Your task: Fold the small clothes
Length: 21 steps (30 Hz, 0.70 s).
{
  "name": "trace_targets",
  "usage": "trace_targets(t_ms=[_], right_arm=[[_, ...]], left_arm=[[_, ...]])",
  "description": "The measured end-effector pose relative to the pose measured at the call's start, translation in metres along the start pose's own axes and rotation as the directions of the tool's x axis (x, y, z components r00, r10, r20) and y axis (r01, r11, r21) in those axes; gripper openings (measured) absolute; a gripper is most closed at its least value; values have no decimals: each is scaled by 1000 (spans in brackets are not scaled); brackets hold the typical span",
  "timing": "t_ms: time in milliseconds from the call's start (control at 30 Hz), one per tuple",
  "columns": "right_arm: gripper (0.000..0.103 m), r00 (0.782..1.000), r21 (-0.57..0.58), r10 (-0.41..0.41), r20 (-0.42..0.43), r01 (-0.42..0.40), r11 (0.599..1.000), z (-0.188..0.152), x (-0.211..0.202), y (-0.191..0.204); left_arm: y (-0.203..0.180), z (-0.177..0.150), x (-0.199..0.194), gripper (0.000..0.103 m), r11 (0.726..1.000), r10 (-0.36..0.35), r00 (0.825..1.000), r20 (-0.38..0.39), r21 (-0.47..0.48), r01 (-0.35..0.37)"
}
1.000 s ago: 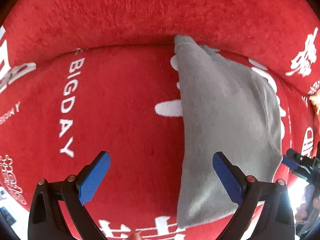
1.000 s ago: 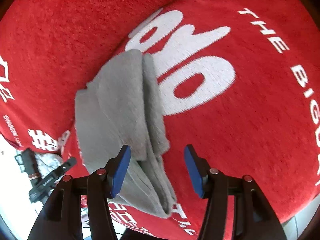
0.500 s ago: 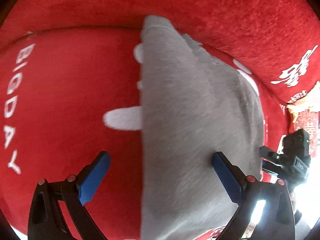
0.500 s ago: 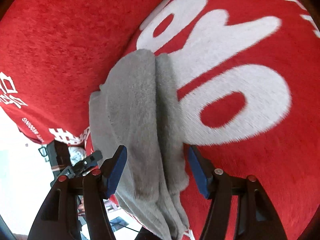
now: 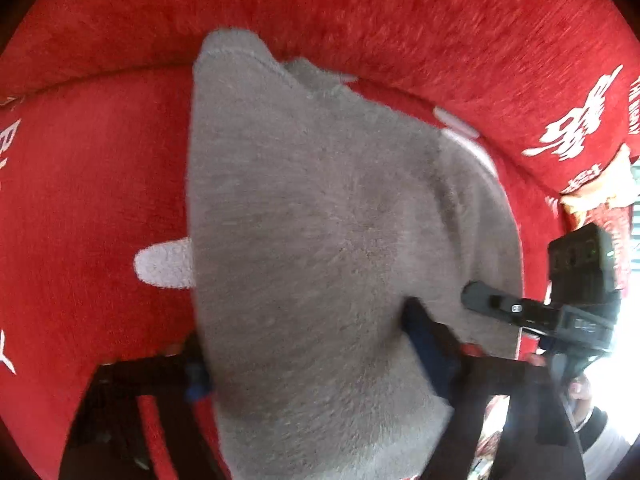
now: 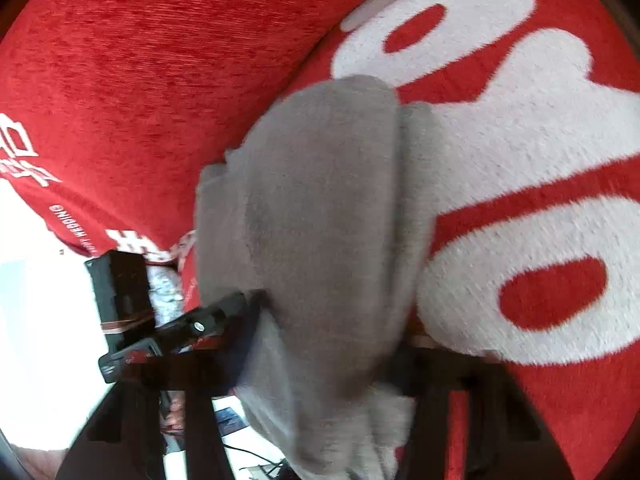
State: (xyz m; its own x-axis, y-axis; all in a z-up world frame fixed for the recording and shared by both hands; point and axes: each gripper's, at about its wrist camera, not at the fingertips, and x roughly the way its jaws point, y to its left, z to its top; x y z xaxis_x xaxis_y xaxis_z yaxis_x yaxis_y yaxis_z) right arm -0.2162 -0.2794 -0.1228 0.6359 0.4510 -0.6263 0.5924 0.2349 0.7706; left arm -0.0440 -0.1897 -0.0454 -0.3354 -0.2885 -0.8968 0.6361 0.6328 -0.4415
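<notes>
**A:** What is the left wrist view giving you that the right one is not?

**B:** It is showing the gray garment [image 5: 320,240] lying flat on the red blanket [image 5: 92,208], with a hemmed corner reaching up to the fold where the blanket is rising behind it. The left claw [image 5: 308,356] is straddling the near part of the cloth, its jaws are closing, and the cloth is sitting between them. The picture is blurred, so I cannot tell whether the pads are pressing yet. The right claw [image 5: 492,304] is also showing there, poking in at the garment's right edge.

**A:** And the right wrist view?

**B:** There the garment [image 6: 320,208] is looking bunched into long folds, lying partly over the big white lettering [image 6: 520,160] on the blanket [image 6: 140,80]. The right claw [image 6: 332,352] is closing too, with the folds filling the gap between its fingers; the fingers are mostly hidden under cloth, so I cannot tell if it is clamping. The left claw [image 6: 208,316] is touching the garment's left side.

**A:** Room to move?

**B:** Open blanket is stretching away left of the garment in the left view and right of it in the right view. The blanket's edge is running close by the near end, with bright floor [image 6: 40,300] beyond.
</notes>
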Motion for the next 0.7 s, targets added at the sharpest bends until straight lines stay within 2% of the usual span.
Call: trace_targets(t_ms=[33, 67, 133, 400, 567, 700], right_arm=[[31, 1000, 7, 18, 7, -18, 1000, -1, -1, 1], [30, 999, 11, 50, 15, -50, 999, -5, -4, 6], [29, 995, 15, 95, 23, -95, 995, -10, -6, 15], [29, 981, -7, 191, 35, -191, 982, -41, -19, 63], [29, 976, -11, 216, 9, -216, 976, -67, -3, 96], [29, 974, -7, 226, -26, -226, 974, -87, 23, 107]], left_arm=[[2, -1, -5, 57, 1000, -13, 1000, 7, -2, 13], [4, -2, -10, 50, 1000, -30, 999, 15, -5, 30], [5, -6, -22, 47, 998, -65, 997, 29, -4, 65], [5, -31, -81, 46, 993, -111, 990, 87, 41, 108], [30, -53, -120, 46, 995, -103, 990, 101, 30, 100], [66, -77, -143, 46, 998, -61, 994, 95, 8, 61]])
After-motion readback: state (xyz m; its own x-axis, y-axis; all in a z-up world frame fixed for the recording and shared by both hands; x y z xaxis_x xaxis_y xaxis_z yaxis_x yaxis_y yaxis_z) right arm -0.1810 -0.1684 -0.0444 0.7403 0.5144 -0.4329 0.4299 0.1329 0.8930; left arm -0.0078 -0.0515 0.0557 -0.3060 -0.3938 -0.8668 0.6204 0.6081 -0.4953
